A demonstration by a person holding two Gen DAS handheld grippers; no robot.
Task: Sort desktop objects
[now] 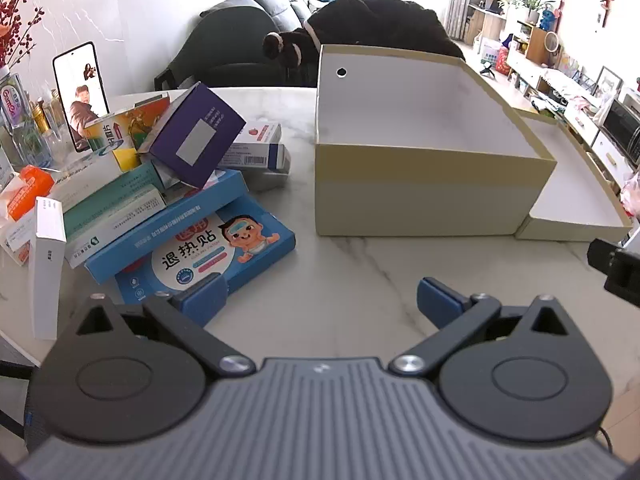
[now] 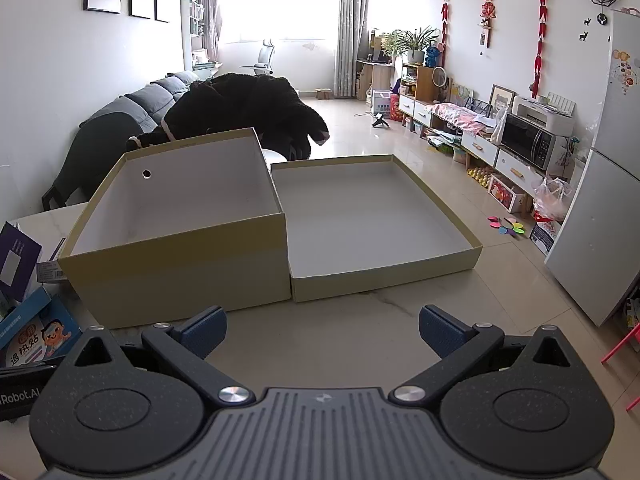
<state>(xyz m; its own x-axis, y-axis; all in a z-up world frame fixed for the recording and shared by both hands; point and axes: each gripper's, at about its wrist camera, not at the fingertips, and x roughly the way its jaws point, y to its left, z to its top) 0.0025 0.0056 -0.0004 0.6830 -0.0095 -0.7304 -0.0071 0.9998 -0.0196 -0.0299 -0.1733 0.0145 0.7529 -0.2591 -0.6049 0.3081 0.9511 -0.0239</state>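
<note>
A tan cardboard box (image 1: 432, 188) stands open and empty on the marble table, with its shallow lid (image 1: 576, 196) beside it on the right. Both show in the right wrist view: the box (image 2: 180, 264) and the lid (image 2: 384, 268). A heap of medicine boxes lies left of it: a blue fever-patch box (image 1: 208, 252), a purple box (image 1: 196, 136), a green-and-white box (image 1: 108, 216), a white box (image 1: 48, 264). My left gripper (image 1: 320, 300) is open and empty, its left fingertip next to the blue box. My right gripper (image 2: 322, 332) is open and empty in front of the box and lid.
A phone (image 1: 80, 92) stands propped at the table's back left beside bottles and an orange tissue pack (image 1: 28, 192). A dark coat (image 1: 376, 20) hangs over a chair behind the box. The table edge runs just right of the lid (image 2: 520, 292).
</note>
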